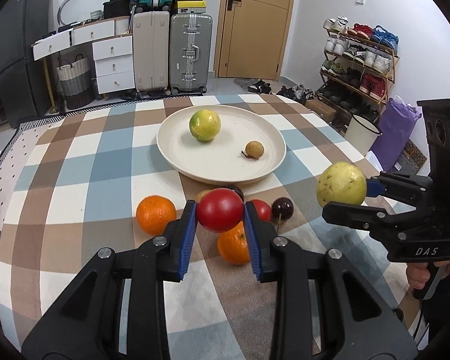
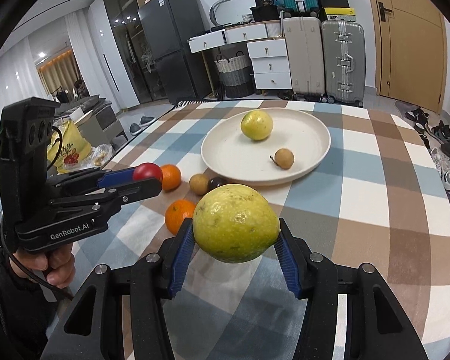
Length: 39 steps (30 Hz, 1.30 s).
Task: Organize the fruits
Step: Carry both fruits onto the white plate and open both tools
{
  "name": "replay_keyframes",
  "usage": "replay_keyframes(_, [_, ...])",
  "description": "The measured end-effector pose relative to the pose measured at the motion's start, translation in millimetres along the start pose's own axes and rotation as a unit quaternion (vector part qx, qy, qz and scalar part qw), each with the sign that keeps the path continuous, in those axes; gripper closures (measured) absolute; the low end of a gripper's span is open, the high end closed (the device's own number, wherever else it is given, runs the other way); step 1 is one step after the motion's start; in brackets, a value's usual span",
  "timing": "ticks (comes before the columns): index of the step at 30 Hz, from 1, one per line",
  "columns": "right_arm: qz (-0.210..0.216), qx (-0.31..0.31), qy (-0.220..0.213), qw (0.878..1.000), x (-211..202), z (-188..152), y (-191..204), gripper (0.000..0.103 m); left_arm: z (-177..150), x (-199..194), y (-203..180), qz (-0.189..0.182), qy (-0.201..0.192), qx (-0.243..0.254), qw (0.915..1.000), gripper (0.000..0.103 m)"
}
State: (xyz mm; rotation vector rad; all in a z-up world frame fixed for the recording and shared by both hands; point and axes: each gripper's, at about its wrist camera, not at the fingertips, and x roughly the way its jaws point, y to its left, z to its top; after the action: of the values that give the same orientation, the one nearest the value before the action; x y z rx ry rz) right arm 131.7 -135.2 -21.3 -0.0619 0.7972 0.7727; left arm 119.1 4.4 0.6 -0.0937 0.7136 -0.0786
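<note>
My left gripper (image 1: 220, 214) is shut on a red tomato (image 1: 219, 210) and holds it above the table, short of the cream plate (image 1: 177, 153). My right gripper (image 2: 235, 229) is shut on a yellow-green guava (image 2: 235, 223), also lifted; it shows at the right of the left wrist view (image 1: 341, 183). The plate (image 2: 225, 162) holds a green-yellow citrus (image 1: 204, 125) and a small brown longan (image 1: 254, 149). On the cloth in front of the plate lie two oranges (image 1: 155, 214) (image 1: 234, 247), another red tomato (image 1: 262, 208), dark plums (image 1: 282, 207) and a brown longan (image 2: 199, 183).
The checked tablecloth (image 1: 84, 180) covers the table to its far edge. Beyond it stand suitcases (image 1: 190, 51), white drawers (image 1: 112, 63), a shoe rack (image 1: 360, 60) and a white bucket (image 1: 361, 133). A yellow bag (image 2: 69, 150) sits left of the table.
</note>
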Motion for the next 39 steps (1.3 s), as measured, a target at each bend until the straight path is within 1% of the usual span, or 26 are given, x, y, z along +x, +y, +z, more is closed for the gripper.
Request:
replay_keyframes(5, [-0.002,0.009,-0.011,1.000,3.7,12.2,-5.8,0.050,10.5,8.5,2.1,0.004,-0.009,0.004,0.9999,0.075])
replay_keyframes(17, [-0.006,0.018,-0.020,1.000,25.0,34.8,-14.1,0.050,34.3,38.4,13.7,0.007,-0.012,0.001,0.9999,0.075])
replay_keyframes(24, [-0.013,0.020,-0.016,1.000,42.0,43.2,-18.1,0.050,43.2,58.1,17.9,0.010,-0.014,0.003,0.9998,0.075])
replay_keyframes(27, [-0.013,0.025,-0.013,1.000,50.1,45.0,-21.0,0.050,43.9,64.5,17.4,0.022,-0.016,0.009,0.9996,0.075])
replay_keyframes(30, [-0.014,0.032,-0.006,0.999,59.2,45.3,-24.9,0.050,44.4,71.4,17.7,0.016,-0.013,0.010,0.9997,0.075])
replay_keyframes(39, [-0.019,0.042,0.000,0.999,78.9,52.4,-29.2,0.050,49.8,89.1,24.1,0.016,-0.007,-0.001,0.9998,0.075])
